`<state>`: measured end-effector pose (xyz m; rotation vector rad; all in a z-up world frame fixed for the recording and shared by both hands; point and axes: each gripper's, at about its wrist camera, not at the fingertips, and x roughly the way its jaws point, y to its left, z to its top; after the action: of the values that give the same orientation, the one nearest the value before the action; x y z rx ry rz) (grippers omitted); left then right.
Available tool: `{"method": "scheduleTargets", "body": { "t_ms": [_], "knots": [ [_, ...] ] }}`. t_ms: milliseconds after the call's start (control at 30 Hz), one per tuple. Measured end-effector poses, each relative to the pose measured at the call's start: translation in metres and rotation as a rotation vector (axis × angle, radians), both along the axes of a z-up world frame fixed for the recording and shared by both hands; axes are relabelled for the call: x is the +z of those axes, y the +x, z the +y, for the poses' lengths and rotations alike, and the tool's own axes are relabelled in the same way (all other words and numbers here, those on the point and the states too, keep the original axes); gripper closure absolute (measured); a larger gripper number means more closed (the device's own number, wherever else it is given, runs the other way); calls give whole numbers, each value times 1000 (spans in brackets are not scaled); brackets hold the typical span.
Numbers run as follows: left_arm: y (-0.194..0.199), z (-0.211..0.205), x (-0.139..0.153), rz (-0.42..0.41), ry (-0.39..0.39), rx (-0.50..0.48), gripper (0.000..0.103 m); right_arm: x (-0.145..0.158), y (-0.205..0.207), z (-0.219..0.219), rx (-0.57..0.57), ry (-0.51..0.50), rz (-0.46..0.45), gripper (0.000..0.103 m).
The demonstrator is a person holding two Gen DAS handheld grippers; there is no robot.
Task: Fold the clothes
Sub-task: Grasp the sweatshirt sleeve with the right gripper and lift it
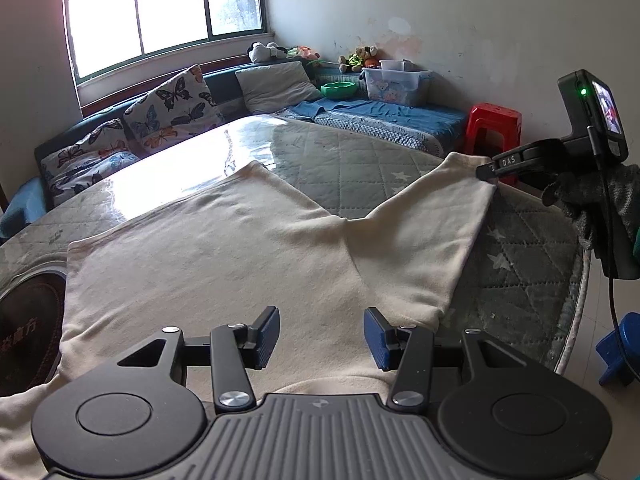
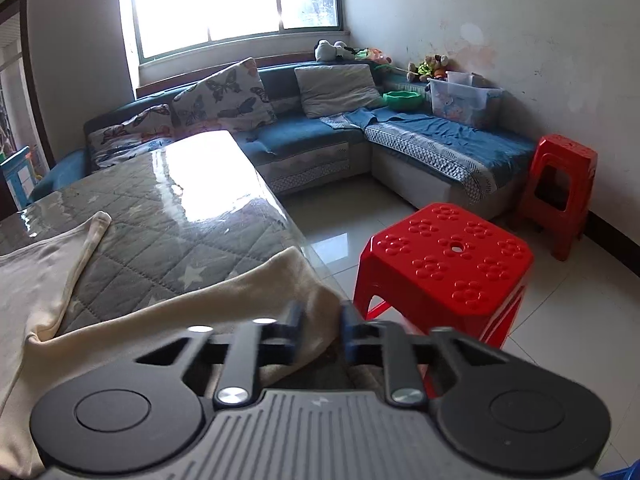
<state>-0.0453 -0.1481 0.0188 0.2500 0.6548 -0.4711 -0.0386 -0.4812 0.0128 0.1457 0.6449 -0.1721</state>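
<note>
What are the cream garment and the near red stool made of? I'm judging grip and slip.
Cream garment: soft knit, probably cotton fleece; matte, faintly fuzzy, soft creases. Near red stool: molded plastic, semi-glossy, with embossed dot clusters and a centre hole.

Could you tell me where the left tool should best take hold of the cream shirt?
Probably the shoulder edge of the cream shirt just under the open left tool, coming straight down from above: the cloth lies flat on the table there, while the right tool grips the sleeve end.
</note>
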Motion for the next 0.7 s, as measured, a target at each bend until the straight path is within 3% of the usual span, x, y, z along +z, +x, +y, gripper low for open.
{"method": "scheduleTargets", "body": {
  "t_ms": [167, 367, 700],
  "knots": [
    [0, -8, -5, 4, 7, -23, 53, 17, -5, 0, 10, -38, -56, 94],
    [-1, -11, -11, 16, 13, -32, 53, 17, -2, 3, 29, -44, -31, 94],
    [-4, 17, 4, -23, -43, 34, 50, 96, -28, 42, 196, -42, -166, 94]
  ]
}}
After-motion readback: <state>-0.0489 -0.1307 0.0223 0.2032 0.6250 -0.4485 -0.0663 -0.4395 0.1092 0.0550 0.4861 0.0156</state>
